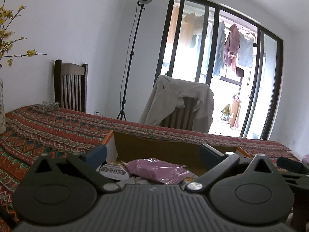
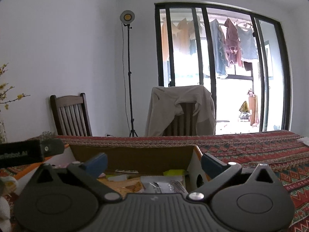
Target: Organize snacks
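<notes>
Both grippers hover over an open brown cardboard box (image 1: 154, 145) standing on the worktop's red patterned cloth (image 1: 58, 127). The left gripper (image 1: 153, 153) has its blue-tipped fingers (image 1: 96, 152) spread wide and empty above a mauve plastic snack packet (image 1: 160, 171) lying in the box. The right gripper (image 2: 154, 163) likewise has its fingers (image 2: 97, 163) apart, holding nothing, above a silver-grey foil packet (image 2: 164, 186) and a yellow-green wrapper (image 2: 173, 172).
</notes>
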